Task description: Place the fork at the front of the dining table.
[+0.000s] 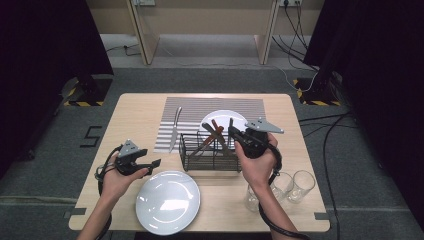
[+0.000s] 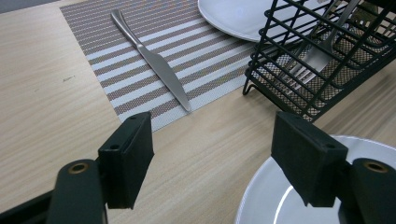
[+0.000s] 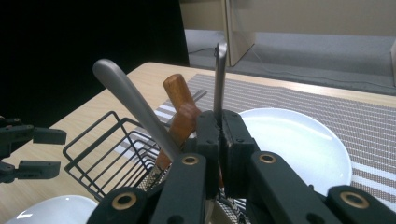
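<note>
Cutlery handle [image 3: 220, 77], a thin flat metal one standing upright, is pinched between the pads of my right gripper [image 3: 219, 140], with its top rising above the jaws; what kind of utensil it is I cannot tell. It stands in the black wire caddy [image 1: 210, 152], which sits at mid-table between two white plates. In the high view my right gripper [image 1: 239, 136] is at the caddy's right end, over its rim. Beside the gripped handle, a wooden handle [image 3: 180, 109] and a broad steel handle [image 3: 133, 105] lean in the same caddy. My left gripper [image 2: 212, 154] has its jaws spread with nothing between them, held low over the tabletop beside the near white plate [image 1: 167, 202]. A table knife [image 2: 152, 60] lies on the striped placemat [image 2: 116, 42] ahead of it. Two drinking glasses [image 1: 292, 187] stand near my right forearm.
</note>
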The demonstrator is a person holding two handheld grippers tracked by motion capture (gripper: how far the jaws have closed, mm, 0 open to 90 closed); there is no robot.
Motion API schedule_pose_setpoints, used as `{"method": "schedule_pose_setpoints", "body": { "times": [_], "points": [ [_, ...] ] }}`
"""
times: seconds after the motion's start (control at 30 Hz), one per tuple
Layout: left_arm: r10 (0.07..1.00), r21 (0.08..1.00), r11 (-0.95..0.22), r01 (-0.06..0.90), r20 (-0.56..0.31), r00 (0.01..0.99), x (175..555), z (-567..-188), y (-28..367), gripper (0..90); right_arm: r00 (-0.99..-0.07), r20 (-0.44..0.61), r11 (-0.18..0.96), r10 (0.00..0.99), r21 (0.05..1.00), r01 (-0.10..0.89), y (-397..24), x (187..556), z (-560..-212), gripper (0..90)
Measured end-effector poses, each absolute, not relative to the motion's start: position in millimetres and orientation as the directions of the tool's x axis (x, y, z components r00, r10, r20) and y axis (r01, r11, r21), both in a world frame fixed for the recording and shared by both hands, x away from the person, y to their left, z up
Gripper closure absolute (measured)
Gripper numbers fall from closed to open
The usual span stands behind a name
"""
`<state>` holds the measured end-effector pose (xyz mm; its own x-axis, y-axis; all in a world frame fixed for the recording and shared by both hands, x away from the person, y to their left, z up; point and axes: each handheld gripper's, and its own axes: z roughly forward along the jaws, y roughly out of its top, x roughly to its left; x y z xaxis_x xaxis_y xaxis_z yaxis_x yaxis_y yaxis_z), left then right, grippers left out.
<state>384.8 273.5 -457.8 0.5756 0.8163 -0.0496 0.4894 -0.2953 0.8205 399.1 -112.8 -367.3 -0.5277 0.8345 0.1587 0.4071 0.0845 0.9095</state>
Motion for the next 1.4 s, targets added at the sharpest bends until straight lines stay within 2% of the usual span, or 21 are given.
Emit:
{"method": "schedule_pose_setpoints", "body": {
  "times": [1.4],
  "points": [
    [0.812,0.822,-0.298,0.485,-0.048,0.582,385,-457,272,29.0,-0.504,0.178,0.022,0.845,0.931,0.366,-126,401,-342,87.4]
  ]
}}
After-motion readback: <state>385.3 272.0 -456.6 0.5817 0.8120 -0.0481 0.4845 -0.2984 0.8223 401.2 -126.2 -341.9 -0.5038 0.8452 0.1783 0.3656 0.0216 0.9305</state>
